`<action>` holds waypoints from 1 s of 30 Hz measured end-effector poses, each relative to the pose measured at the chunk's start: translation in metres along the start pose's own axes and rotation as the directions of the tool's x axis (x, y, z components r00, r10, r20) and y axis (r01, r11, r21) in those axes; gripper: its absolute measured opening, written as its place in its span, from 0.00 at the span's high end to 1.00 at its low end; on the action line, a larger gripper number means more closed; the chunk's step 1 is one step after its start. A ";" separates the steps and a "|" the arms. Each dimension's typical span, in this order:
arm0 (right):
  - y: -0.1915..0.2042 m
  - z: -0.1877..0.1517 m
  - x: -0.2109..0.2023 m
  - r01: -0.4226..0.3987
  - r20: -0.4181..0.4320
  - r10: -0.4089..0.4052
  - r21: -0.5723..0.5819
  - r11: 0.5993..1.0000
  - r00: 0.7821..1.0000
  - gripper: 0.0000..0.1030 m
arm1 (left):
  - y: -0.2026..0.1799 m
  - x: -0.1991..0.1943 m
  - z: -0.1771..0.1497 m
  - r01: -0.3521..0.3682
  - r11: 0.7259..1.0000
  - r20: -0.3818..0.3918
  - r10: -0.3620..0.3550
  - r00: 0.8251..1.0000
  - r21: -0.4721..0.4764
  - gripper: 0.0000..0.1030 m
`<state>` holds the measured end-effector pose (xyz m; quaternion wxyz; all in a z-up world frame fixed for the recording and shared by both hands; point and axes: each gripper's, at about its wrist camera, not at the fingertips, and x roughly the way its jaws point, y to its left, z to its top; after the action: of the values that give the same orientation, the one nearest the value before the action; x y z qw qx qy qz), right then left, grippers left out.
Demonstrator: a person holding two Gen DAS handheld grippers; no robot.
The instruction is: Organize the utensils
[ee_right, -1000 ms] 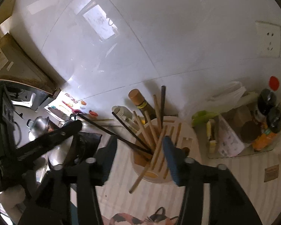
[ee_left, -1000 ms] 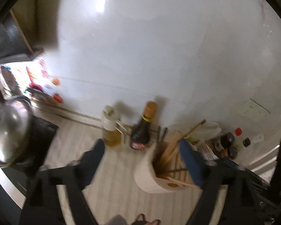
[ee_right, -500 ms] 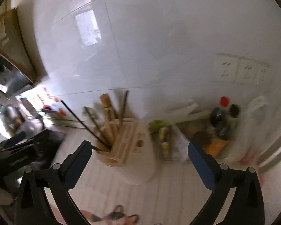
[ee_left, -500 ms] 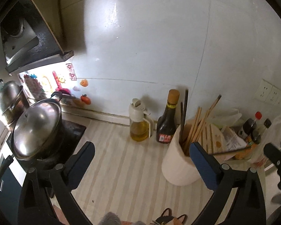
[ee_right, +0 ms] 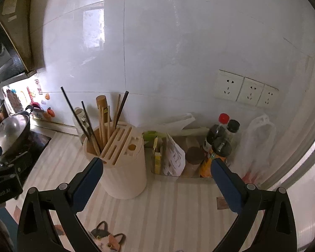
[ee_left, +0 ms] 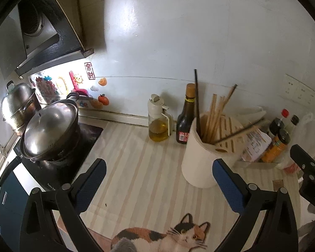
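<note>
A cream cylindrical utensil holder (ee_left: 201, 159) stands on the striped counter, with a slotted wooden insert. Several wooden chopsticks (ee_left: 214, 113) and dark chopsticks (ee_left: 197, 98) stand in it, and one dark stick (ee_left: 239, 130) leans far right. It also shows in the right wrist view (ee_right: 124, 168), its chopsticks (ee_right: 104, 124) fanned out. My left gripper (ee_left: 159, 178) is open and empty, in front of the holder. My right gripper (ee_right: 156, 174) is open and empty, its left finger just in front of the holder.
An oil dispenser (ee_left: 157, 121) and a soy sauce bottle (ee_left: 185, 117) stand behind the holder. A lidded wok (ee_left: 50, 128) and a steel pot (ee_left: 17, 105) sit on the stove at left. A tray of condiment bottles (ee_right: 216, 147) and wall sockets (ee_right: 245, 90) are on the right.
Both grippers have opened wide and pulled back from the holder. The chopsticks the right gripper was close around now stand free in the holder.
</note>
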<state>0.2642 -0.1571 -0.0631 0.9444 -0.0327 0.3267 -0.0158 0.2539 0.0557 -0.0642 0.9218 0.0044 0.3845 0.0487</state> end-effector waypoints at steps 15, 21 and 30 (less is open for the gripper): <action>0.009 -0.066 -0.169 0.112 0.103 -0.123 0.101 0.988 0.987 0.00 | 0.022 -0.122 -0.052 0.132 0.986 0.059 -0.139 0.989 0.106 0.00; 0.018 -0.086 -0.236 0.129 0.141 -0.149 0.136 0.982 0.979 0.00 | 0.040 -0.171 -0.070 0.158 0.980 0.089 -0.169 0.982 0.121 0.00; 0.020 -0.096 -0.300 0.116 0.186 -0.141 0.140 0.983 0.972 0.00 | 0.051 -0.224 -0.083 0.149 0.984 0.150 -0.162 0.975 0.097 0.00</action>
<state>-0.0303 -0.1265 0.0449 0.9691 0.0055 0.2279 -0.0946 0.0339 0.0832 0.0389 0.9493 0.0176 0.3113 -0.0407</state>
